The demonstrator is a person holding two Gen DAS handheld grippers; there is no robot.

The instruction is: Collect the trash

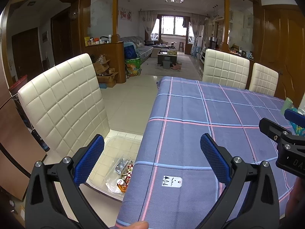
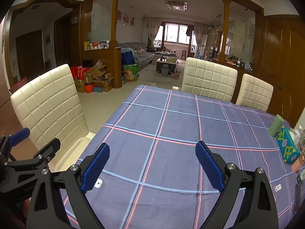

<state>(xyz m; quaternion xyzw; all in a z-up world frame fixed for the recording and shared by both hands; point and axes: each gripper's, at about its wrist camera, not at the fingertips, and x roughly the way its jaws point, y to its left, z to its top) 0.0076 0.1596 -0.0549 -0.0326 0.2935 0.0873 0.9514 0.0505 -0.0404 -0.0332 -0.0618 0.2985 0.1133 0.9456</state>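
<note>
Both tongs hanging wide open and empty over the table's near edge

The left gripper (image 1: 152, 158) is straddling the table's (image 1: 219, 103) near left corner, the right gripper (image 2: 152, 162) hovering mid-edge, neither holding anything. The tag (image 1: 172, 181) is lying flat by that corner; other trash (image 1: 122, 173) is sitting in the clear bin (image 1: 114, 141) on the chair (image 1: 63, 103) beside the left edge. Being thin, the tag is likely slipping the pads or dragging tablecloth up.

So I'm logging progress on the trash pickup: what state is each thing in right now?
left gripper: open, empty, over the table edge
right gripper: open, empty, over the tablecloth
clear bin: on the chair seat, uncovered, holding wrappers
wrappers: lying in the bin
white tag: flat on the tablecloth
green cup: tilted against the beaded box
</note>
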